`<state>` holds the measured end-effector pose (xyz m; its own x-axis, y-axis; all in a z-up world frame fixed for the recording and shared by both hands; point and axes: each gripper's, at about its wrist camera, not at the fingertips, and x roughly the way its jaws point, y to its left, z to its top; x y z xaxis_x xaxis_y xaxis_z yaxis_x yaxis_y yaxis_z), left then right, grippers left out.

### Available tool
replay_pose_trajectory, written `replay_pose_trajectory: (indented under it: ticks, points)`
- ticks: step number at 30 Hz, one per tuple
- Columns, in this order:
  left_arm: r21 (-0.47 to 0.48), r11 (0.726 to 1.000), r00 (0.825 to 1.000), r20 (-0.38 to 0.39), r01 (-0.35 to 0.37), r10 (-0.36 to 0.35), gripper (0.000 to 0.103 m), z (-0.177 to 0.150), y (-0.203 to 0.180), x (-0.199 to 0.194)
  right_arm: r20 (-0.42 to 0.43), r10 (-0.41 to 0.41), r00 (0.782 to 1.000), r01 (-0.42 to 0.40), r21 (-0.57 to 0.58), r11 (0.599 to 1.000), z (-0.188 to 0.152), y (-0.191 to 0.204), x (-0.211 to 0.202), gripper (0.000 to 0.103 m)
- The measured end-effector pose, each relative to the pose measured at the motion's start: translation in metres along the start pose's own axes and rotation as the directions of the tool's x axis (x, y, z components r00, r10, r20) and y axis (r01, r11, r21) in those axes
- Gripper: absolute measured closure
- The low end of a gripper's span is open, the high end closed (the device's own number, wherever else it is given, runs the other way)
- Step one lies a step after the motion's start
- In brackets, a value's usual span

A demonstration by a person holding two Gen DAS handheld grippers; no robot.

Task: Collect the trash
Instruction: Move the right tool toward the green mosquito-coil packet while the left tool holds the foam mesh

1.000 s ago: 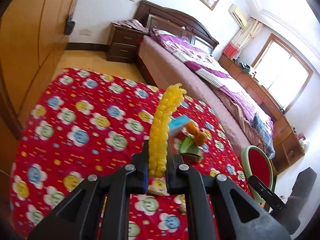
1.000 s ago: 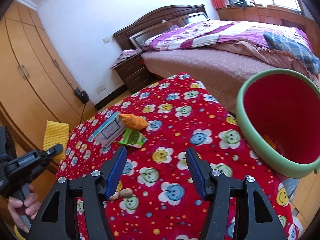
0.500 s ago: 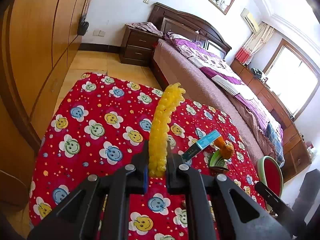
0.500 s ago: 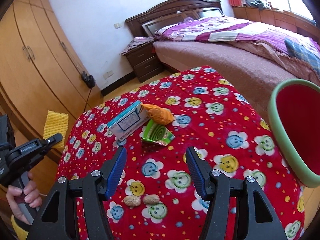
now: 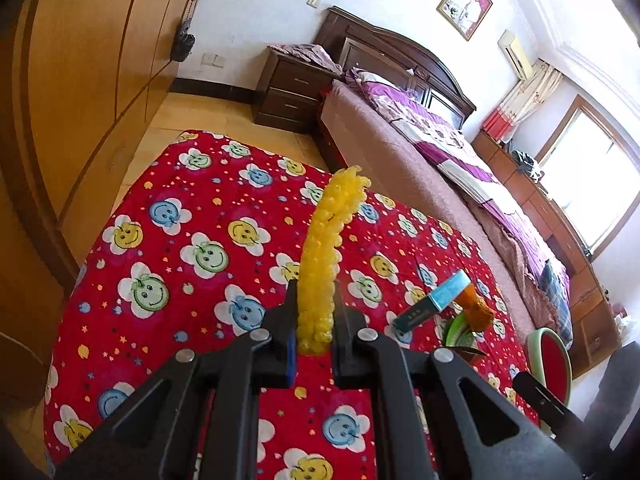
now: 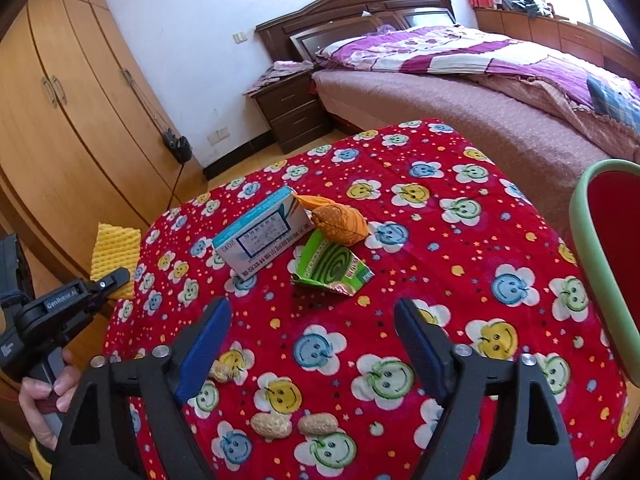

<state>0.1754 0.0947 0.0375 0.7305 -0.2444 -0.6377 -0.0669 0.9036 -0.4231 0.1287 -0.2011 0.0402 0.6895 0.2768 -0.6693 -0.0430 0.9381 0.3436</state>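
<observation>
Trash, left wrist view: yellow foam net (image 5: 325, 256) pinched upright between closed left gripper (image 5: 314, 332) fingers over counter (image 5: 168, 240); bin (image 5: 549, 354) at 4 o'clock. Thin hold, may slip.

Right wrist view: right gripper (image 6: 312, 344) fingers spread, empty; box (image 6: 262, 238), wrapper (image 6: 332, 268) at 12 o'clock; peanuts (image 6: 294, 425) below. Peanuts may roll.

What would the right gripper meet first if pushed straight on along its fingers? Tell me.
Probably the green wrapper: it lies on the red tablecloth straight ahead of the open right gripper, with only bare cloth between. Beyond it are the orange bundle and blue-and-white box. Depth is hard to judge in this fisheye view.
</observation>
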Motion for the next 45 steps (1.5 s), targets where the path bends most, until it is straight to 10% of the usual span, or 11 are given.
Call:
replay_pose_trajectory:
  ticks: [31, 35, 45]
  points:
    - [-0.005, 0.996, 0.996, 0.029, 0.084, -0.084, 0.092, -0.011, -0.004, 0.007, -0.060, -0.170, 0.984, 0.164, -0.086, 0.983, 0.011, 0.012, 0.081, 0.019]
    - [-0.005, 0.995, 0.995, 0.038, 0.096, -0.096, 0.092, -0.012, -0.006, 0.004, -0.052, -0.233, 0.971, 0.227, -0.101, 0.969, 0.011, 0.013, 0.082, 0.036]
    - [0.013, 0.990, 0.988, 0.062, 0.137, -0.138, 0.092, -0.010, -0.012, -0.013, -0.074, -0.163, 0.984, 0.159, -0.049, 0.986, -0.002, 0.008, 0.054, 0.037]
